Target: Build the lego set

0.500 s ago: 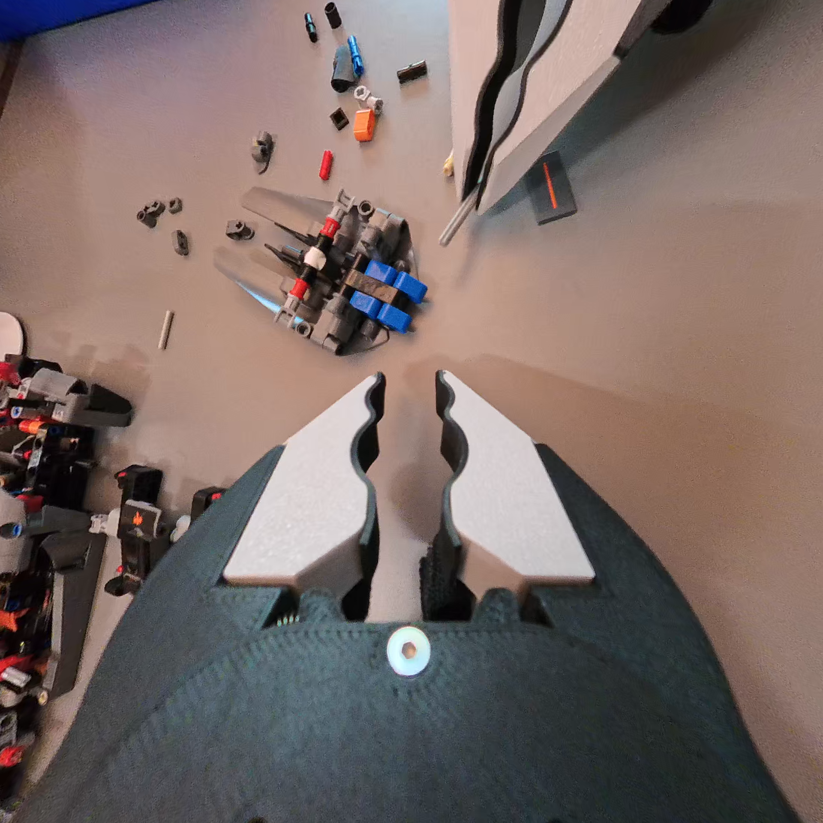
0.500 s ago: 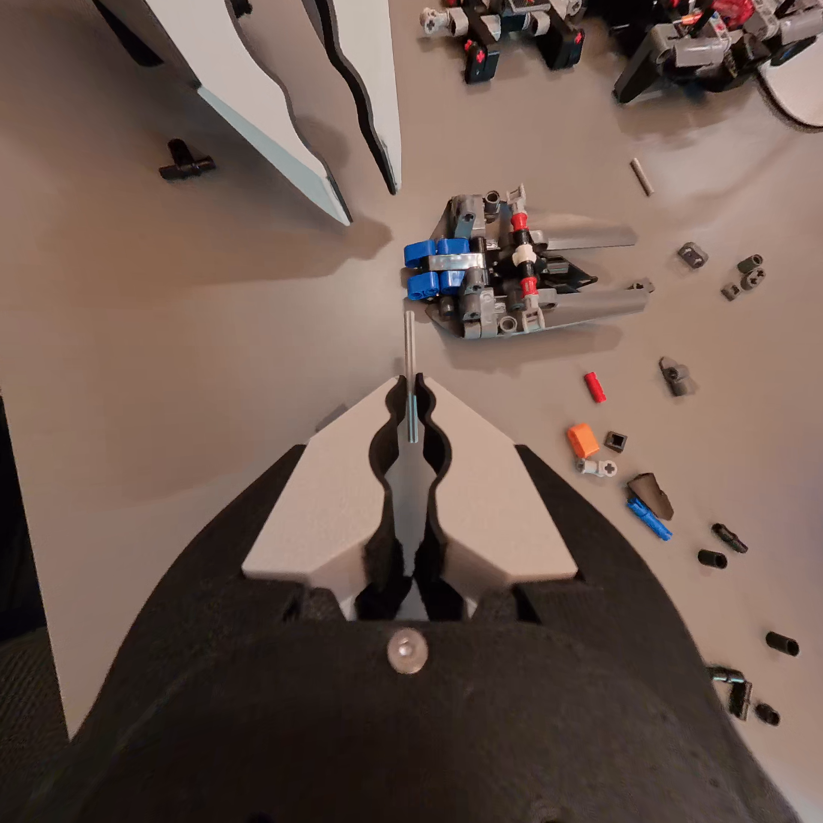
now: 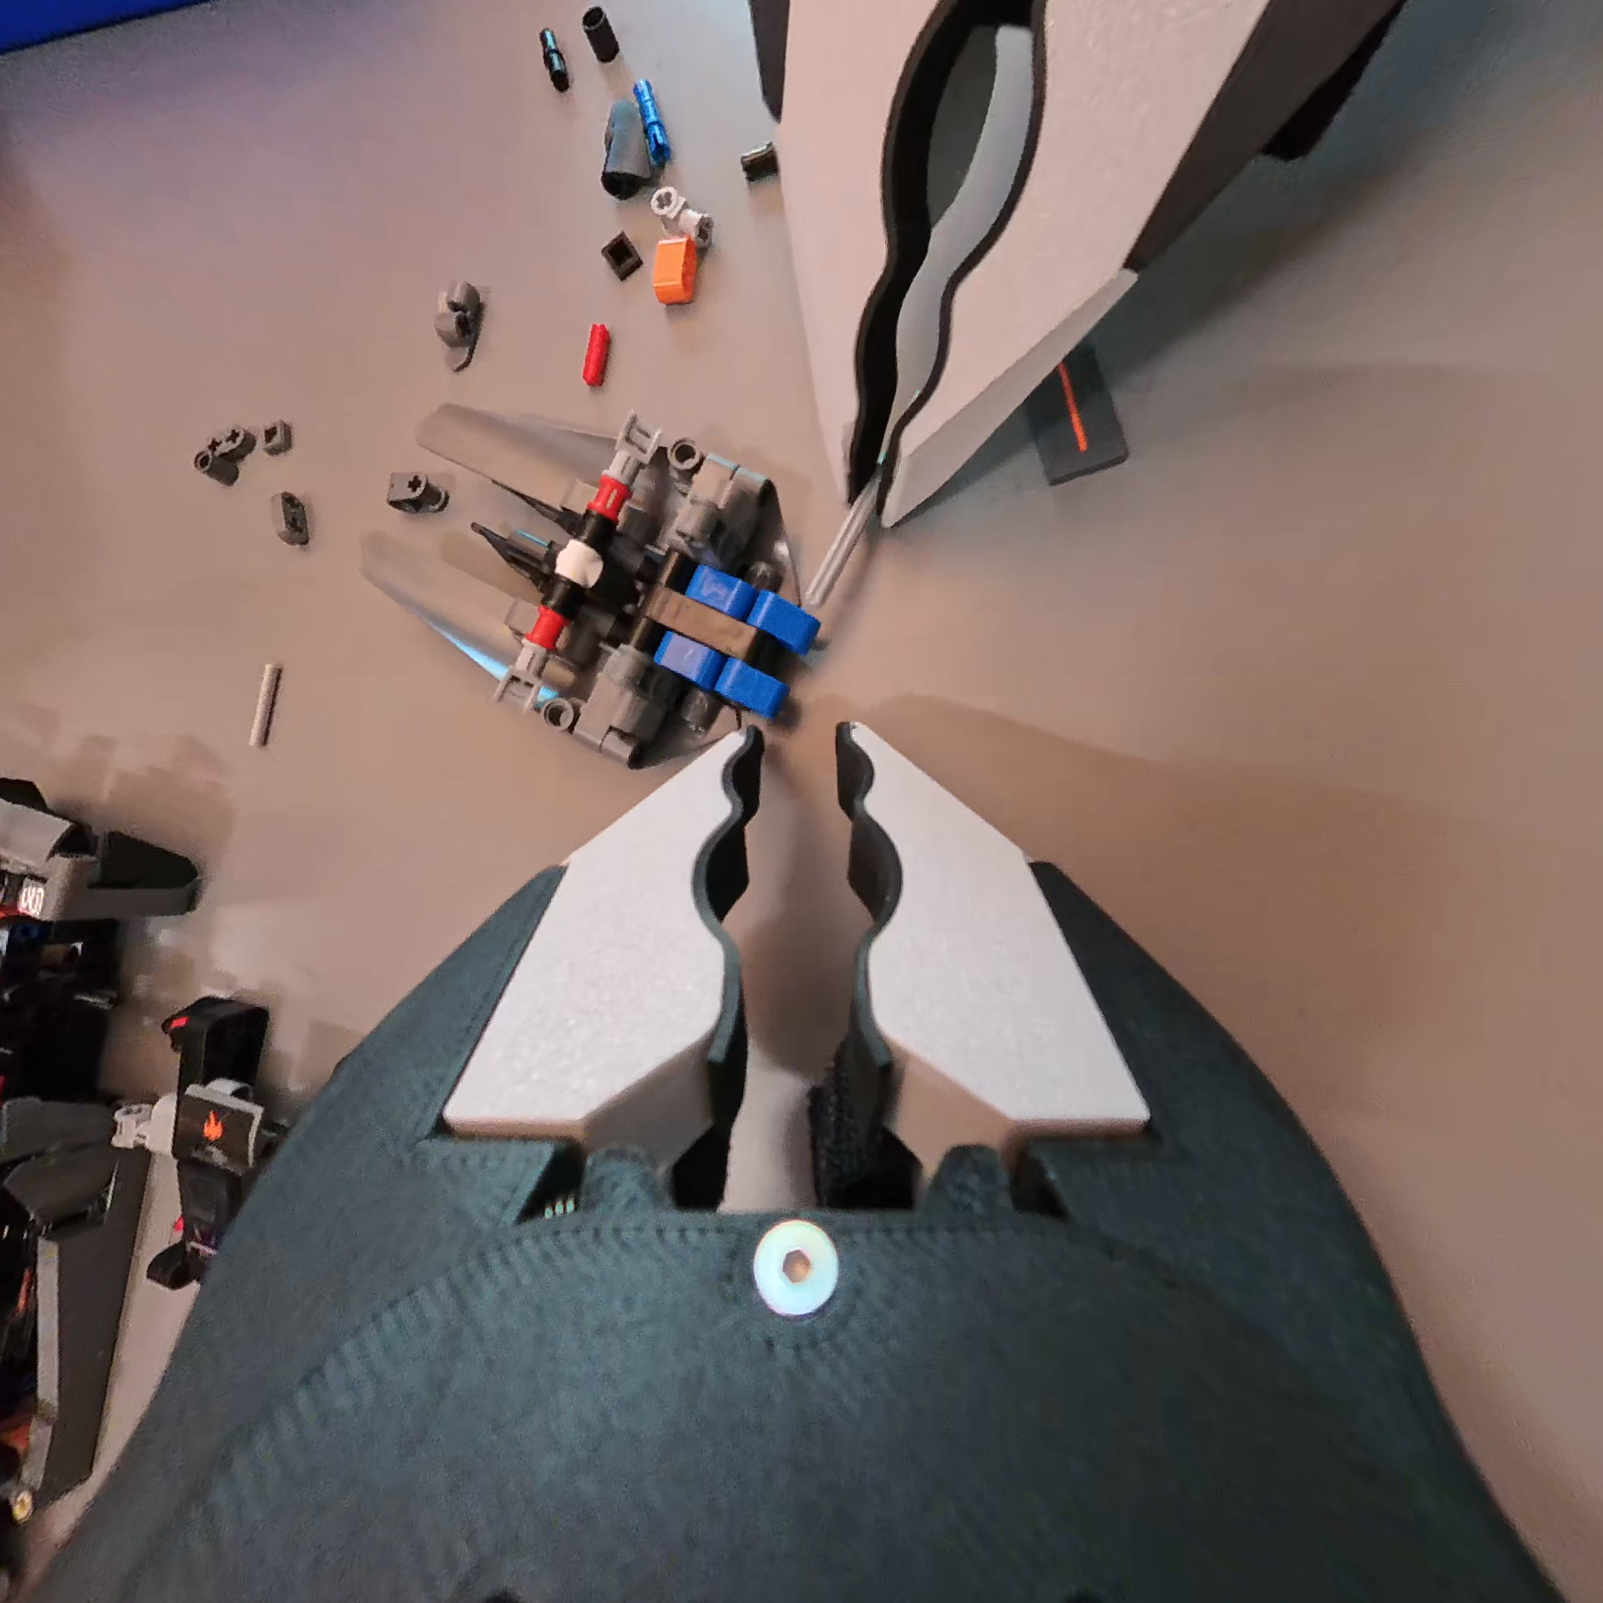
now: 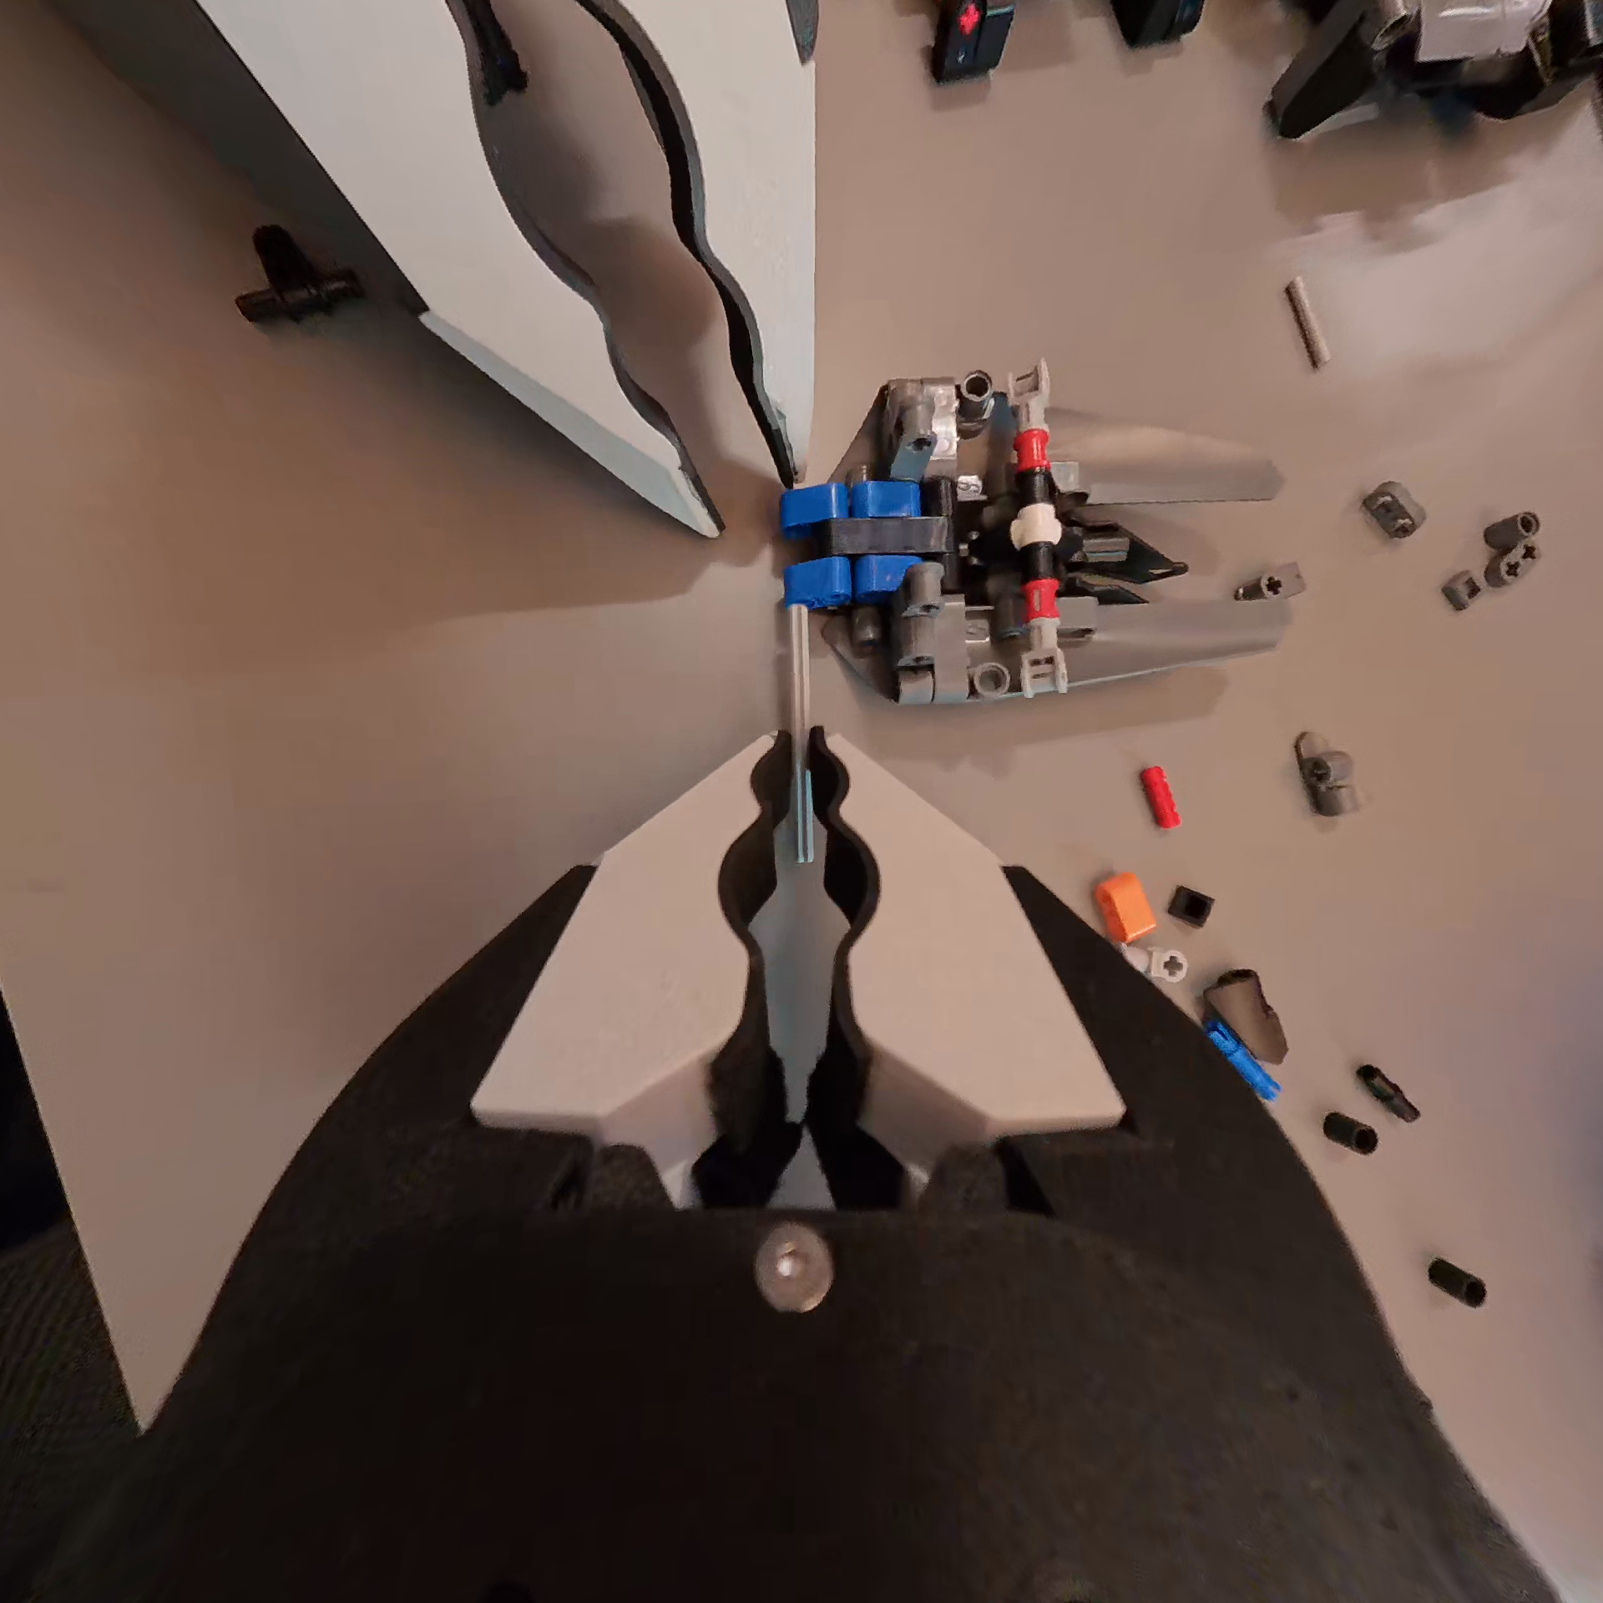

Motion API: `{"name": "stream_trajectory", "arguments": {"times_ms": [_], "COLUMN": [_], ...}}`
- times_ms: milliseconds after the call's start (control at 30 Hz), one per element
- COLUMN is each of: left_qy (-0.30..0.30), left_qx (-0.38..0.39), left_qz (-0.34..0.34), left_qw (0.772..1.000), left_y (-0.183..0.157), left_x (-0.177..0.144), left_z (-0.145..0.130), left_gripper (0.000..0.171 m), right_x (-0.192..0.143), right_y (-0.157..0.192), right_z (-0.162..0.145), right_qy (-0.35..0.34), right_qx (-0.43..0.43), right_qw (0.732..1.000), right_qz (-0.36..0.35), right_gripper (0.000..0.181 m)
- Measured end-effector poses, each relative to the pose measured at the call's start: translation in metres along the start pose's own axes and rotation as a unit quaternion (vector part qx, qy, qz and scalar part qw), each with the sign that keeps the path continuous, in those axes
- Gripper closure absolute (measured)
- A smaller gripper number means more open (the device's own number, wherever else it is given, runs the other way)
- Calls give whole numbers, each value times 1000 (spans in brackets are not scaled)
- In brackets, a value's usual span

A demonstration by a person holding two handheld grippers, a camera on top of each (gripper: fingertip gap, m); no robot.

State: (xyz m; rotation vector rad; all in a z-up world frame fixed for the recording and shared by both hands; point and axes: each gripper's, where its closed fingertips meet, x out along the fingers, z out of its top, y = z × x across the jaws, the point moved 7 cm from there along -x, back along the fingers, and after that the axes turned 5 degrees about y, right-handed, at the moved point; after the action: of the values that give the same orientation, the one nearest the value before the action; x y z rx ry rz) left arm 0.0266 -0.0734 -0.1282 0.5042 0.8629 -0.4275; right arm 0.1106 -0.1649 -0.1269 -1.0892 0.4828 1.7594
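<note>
A small lego assembly (image 3: 633, 590) of grey wing panels, blue connectors and a red, black and white axle lies on the brown table; it also shows in the right wrist view (image 4: 997, 555). My right gripper (image 4: 796, 737) is shut on a thin grey axle rod (image 4: 798, 685), whose far tip touches the assembly's near blue connector (image 4: 815, 583). In the left wrist view the rod (image 3: 837, 555) sticks out from the right gripper (image 3: 867, 494) to the blue connectors (image 3: 781, 620). My left gripper (image 3: 794, 737) is open and empty, its tips just short of the blue end.
Loose small parts lie past the assembly: an orange piece (image 3: 675, 271), a red pin (image 3: 595, 354), a blue pin (image 3: 649, 121), several dark connectors. A short grey rod (image 3: 264, 704) lies left. A larger dark lego build (image 3: 61, 1041) fills the left edge. A black tile (image 3: 1076, 416) lies right. The tips of one gripper are about 5 cm away from the tips of the other. Between my right fingertips and the black tile (image 3: 1076, 416) there is roughly 4 cm.
Both grippers have moved in toward the assembly. The rod's tip, earlier short of it, now meets the blue connector. The left gripper's tips are now right at the assembly.
</note>
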Motion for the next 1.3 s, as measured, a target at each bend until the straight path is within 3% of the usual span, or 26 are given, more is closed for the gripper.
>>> {"name": "stream_trajectory", "arguments": {"times_ms": [200, 600, 1000, 1167, 1300], "left_qy": [-4, -7, -11, -12, -20], "left_qx": [1, 6, 0, 0, -10], "left_qz": [-2, -5, -7, -2, 3], "left_qw": [1000, 1000, 1000, 1000, 1000], "left_y": [1, -1, 0, -1, 2], "left_x": [0, 1, -2, -7, -14], "left_z": [3, 7, 5, 3, -1], "left_gripper": [157, 159, 158, 158, 158], "right_x": [-1, 2, -2, -28, -53], "right_y": [0, -2, -3, -8, -42], "right_z": [4, 9, 3, -4, -21], "right_qy": [40, 44, 3, -67, -90], "right_qx": [-12, -20, -1, 34, 90], "right_qw": [999, 999, 1000, 997, 991], "right_qz": [-12, -9, -8, 5, -29], "right_gripper": [180, 180, 172, 170, 170]}}
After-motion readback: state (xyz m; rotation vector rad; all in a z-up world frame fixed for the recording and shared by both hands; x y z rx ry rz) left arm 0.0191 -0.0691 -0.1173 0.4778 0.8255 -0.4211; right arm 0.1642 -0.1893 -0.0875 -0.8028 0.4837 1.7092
